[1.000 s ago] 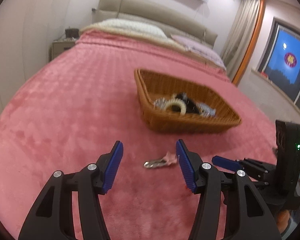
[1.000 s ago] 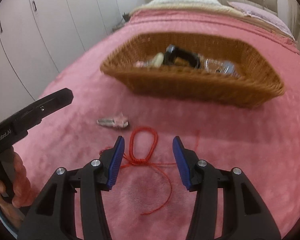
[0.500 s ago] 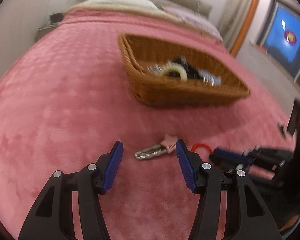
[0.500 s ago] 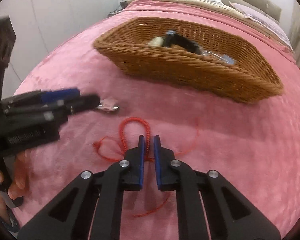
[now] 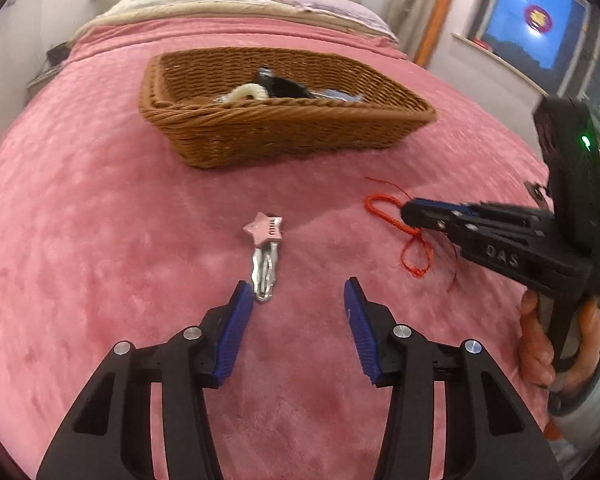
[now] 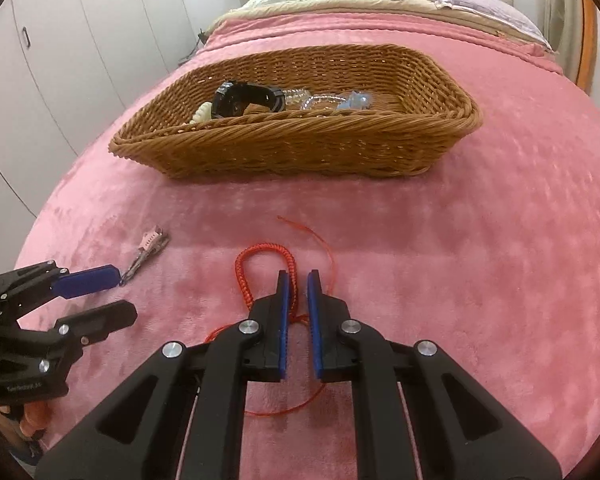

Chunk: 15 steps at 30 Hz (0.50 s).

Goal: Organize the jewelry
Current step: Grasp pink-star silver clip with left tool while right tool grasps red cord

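On a pink bed [image 6: 480, 264], a red braided cord bracelet [image 6: 246, 268] is being pinched by the right tool [image 6: 298, 280], its jaws nearly together on one strand. To its left, a star hair clip [image 5: 265, 254] is lying just ahead of the left tool [image 5: 298, 300], whose jaws, partly apart, have just been narrowing around nothing. A wicker basket [image 6: 300, 148] of jewelry is sitting farther away
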### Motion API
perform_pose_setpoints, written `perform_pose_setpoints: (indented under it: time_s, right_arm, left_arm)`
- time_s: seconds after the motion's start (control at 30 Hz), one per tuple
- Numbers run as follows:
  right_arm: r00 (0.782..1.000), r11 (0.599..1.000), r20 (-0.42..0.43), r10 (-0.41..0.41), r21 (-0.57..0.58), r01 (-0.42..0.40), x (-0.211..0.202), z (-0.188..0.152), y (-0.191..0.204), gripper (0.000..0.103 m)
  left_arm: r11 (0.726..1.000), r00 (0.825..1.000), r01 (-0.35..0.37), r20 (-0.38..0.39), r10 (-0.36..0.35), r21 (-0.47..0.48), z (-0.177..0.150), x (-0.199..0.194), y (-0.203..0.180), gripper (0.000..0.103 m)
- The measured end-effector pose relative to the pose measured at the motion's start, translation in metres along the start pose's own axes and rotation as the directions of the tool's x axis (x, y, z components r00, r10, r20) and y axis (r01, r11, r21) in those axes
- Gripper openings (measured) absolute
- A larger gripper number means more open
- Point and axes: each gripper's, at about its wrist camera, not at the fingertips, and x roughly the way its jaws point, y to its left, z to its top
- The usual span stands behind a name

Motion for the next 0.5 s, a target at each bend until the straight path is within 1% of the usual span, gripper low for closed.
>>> perform_pose_setpoints:
  time_s: [0.03, 0.07, 0.13, 0.2, 0.27, 0.3, 0.33, 0.37, 0.4, 0.43, 0.47, 0.5]
  right_arm:
    - [1.0, 1.0, 0.003, 0.009, -0.003, -0.009, -0.003, -0.002, -0.003, 0.008]
    - [1.0, 1.0, 0.005, 0.017, -0.008, -0.017, -0.004, -0.002, -0.003, 0.008]
    - [1.0, 0.999, 0.008, 0.03, -0.013, -0.03, -0.004, -0.001, 0.0, 0.008]
    - [0.998, 0.998, 0.011, 0.068, -0.013, -0.068, -0.007, -0.002, -0.003, 0.008]
    - [0.994, 0.995, 0.028, 0.103, -0.009, -0.103, -0.016, -0.005, -0.004, 0.008]
    - [0.992, 0.993, 0.053, 0.116, 0.002, -0.117, -0.023, -0.004, -0.008, 0.011]
    - [0.991, 0.993, 0.072, 0.113, 0.012, -0.114, -0.028, -0.004, -0.01, 0.014]
    - [0.99, 0.994, 0.094, 0.108, 0.021, -0.11, -0.034, -0.002, -0.013, 0.028]
    - [0.989, 0.994, 0.104, 0.106, 0.024, -0.109, -0.039, -0.002, -0.014, 0.036]
    - [0.989, 0.994, 0.109, 0.102, 0.021, -0.105, -0.041, -0.001, -0.016, 0.036]
    - [0.99, 0.995, 0.099, 0.096, 0.012, -0.098, -0.041, 0.001, -0.015, 0.036]
    - [0.993, 0.996, 0.08, 0.091, 0.003, -0.092, -0.038, 0.002, -0.014, 0.036]
  left_arm:
    - [0.999, 1.0, 0.024, 0.013, -0.023, -0.036, 0.001, -0.002, 0.004, 0.045]
    - [0.998, 0.999, 0.028, 0.024, -0.026, -0.059, 0.003, -0.002, 0.007, 0.045]
    - [0.994, 1.0, -0.005, 0.028, 0.008, -0.109, 0.008, 0.002, 0.014, 0.045]
    - [0.991, 0.999, -0.033, 0.014, 0.035, -0.13, 0.012, 0.011, 0.016, 0.045]
    - [0.991, 0.998, -0.059, 0.013, 0.061, -0.122, 0.015, 0.016, 0.011, 0.045]
    - [0.992, 0.996, -0.085, 0.01, 0.086, -0.098, 0.015, 0.017, 0.006, 0.045]
    - [0.991, 0.993, -0.115, 0.007, 0.116, -0.071, 0.015, 0.02, 0.001, 0.045]
    - [0.987, 0.988, -0.155, 0.006, 0.155, -0.04, 0.014, 0.022, -0.005, 0.04]
    - [0.982, 0.983, -0.186, 0.009, 0.186, -0.016, 0.013, 0.023, -0.009, 0.032]
    - [0.981, 0.981, -0.196, 0.015, 0.196, -0.008, 0.012, 0.023, -0.01, 0.028]
    - [0.982, 0.981, -0.191, 0.019, 0.191, -0.015, 0.012, 0.021, -0.009, 0.013]
    - [0.983, 0.983, -0.181, 0.023, 0.182, -0.029, 0.013, 0.02, -0.006, 0.011]
